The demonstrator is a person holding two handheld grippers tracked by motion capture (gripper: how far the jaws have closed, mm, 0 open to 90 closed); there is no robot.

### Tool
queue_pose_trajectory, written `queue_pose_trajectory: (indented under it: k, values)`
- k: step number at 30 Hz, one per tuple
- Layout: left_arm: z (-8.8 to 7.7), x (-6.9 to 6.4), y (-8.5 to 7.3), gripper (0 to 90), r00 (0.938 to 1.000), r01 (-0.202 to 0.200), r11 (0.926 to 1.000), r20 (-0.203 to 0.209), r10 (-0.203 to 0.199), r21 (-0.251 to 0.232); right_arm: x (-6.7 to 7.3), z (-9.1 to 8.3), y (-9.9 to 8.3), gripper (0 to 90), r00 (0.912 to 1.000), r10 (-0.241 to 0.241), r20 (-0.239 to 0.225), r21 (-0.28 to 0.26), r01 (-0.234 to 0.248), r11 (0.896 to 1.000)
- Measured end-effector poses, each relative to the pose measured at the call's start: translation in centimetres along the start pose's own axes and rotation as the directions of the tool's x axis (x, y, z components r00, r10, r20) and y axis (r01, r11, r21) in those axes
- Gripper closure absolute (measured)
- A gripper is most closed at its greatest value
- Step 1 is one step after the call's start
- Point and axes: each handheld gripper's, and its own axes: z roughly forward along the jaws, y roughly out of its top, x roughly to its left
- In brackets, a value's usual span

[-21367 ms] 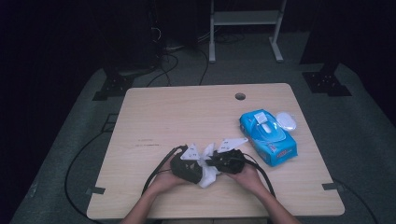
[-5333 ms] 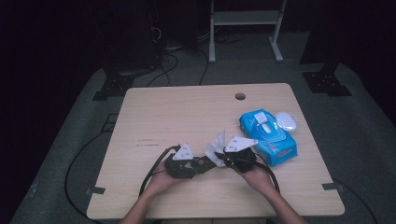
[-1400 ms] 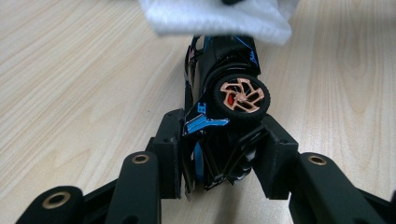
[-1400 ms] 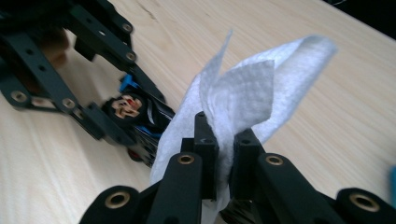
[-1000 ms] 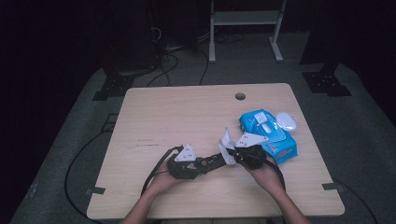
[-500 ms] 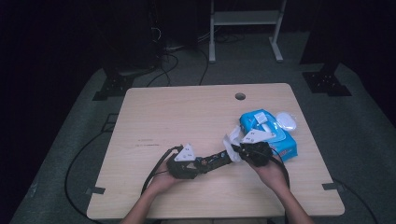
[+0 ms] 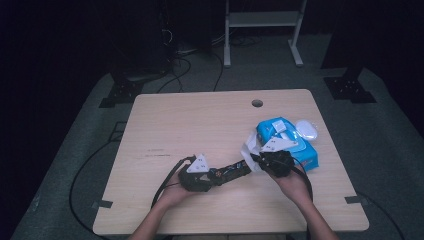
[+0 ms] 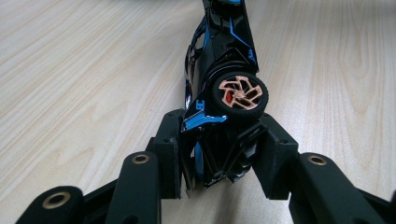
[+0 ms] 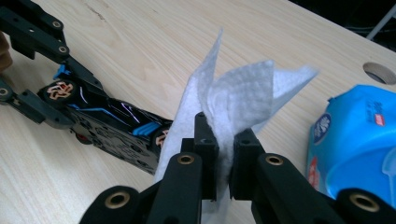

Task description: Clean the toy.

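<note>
A black toy car [image 7: 231, 172] with blue trim and copper wheels lies on its side on the wooden table. My left gripper [image 7: 212, 176] is shut on its rear end; in the left gripper view the toy car [image 8: 223, 70] stretches away from the jaws. My right gripper [image 7: 256, 159] is shut on a crumpled white wipe [image 7: 249, 148], which touches the car's front end. In the right gripper view the wipe [image 9: 238, 98] sticks up from between the jaws, with the toy car [image 9: 116, 126] just left of it.
A blue pack of wipes [image 7: 290, 142] lies at the table's right, close behind my right hand, its white lid [image 7: 306, 129] open beside it. A cable hole [image 7: 257, 103] is near the far edge. Cables trail off the front left.
My right gripper has shifted a little to the right with the wipe, from the car's middle to its front end. The left gripper and the car have stayed put.
</note>
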Motion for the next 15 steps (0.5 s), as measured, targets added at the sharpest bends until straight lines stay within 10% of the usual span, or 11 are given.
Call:
queue_pose_trajectory:
  k: [15]
  values:
    - [0.1, 0.0, 0.0, 58.2, 1.0, 0.008, 1.0, -0.004, -0.008, 0.001, 2.7, -0.1, 2.2, 83.4, 0.992, -0.047, -0.117, -0.038, 0.043, 0.998]
